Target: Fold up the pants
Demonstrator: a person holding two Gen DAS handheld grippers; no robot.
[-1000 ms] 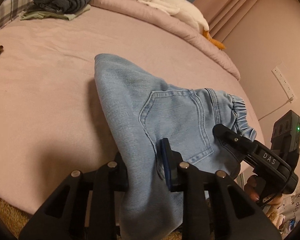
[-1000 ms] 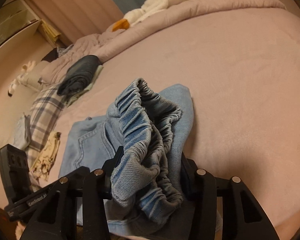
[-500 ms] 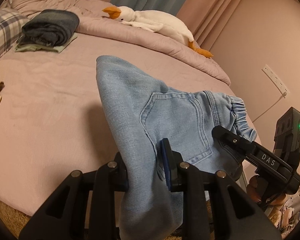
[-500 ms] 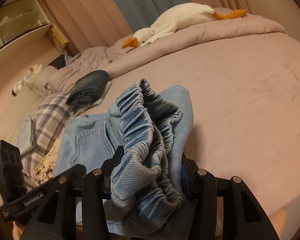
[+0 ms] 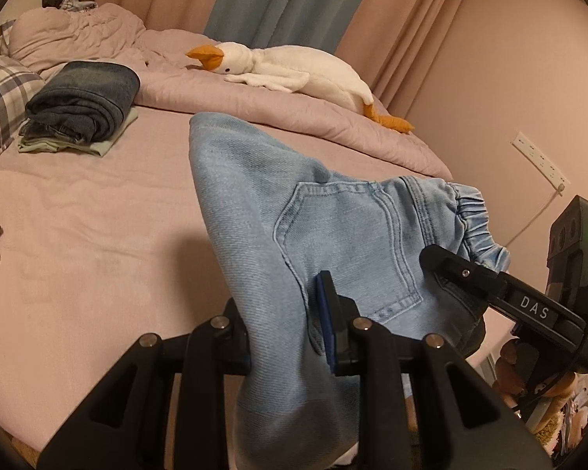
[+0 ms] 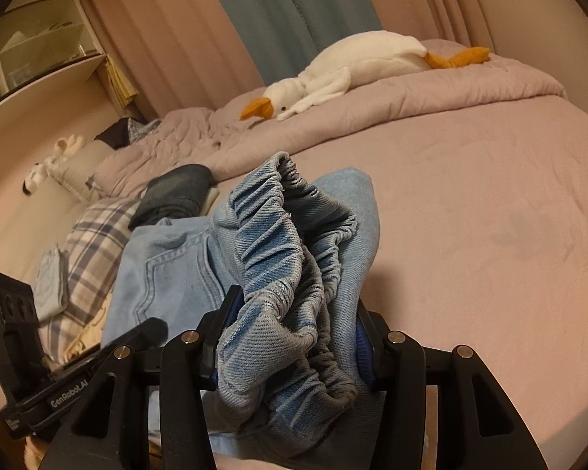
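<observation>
The light blue pants [image 5: 333, 235] hang in the air at the centre of both views, above the near edge of the bed, bunched and doubled over. The left gripper [image 5: 286, 325] has its jaws clamped on the denim just below the back pocket [image 5: 349, 250]; the right gripper [image 6: 290, 337] is closed on a thick wad of the elastic waistband [image 6: 278, 235]. To my eye this is a carry toward laying the pants down. It would go best if both hands drew apart to pull the cloth taut, then lowered it flat before any crease is set, since the waistband is crumpled.

Below lies the mauve bed sheet [image 5: 98, 235], smooth and wide. A stack of folded dark jeans [image 5: 82, 105] sits at upper left of the left view, a plush goose [image 5: 286, 70] along the rolled duvet at the top, and pink and blue curtains [image 5: 278, 4] behind.
</observation>
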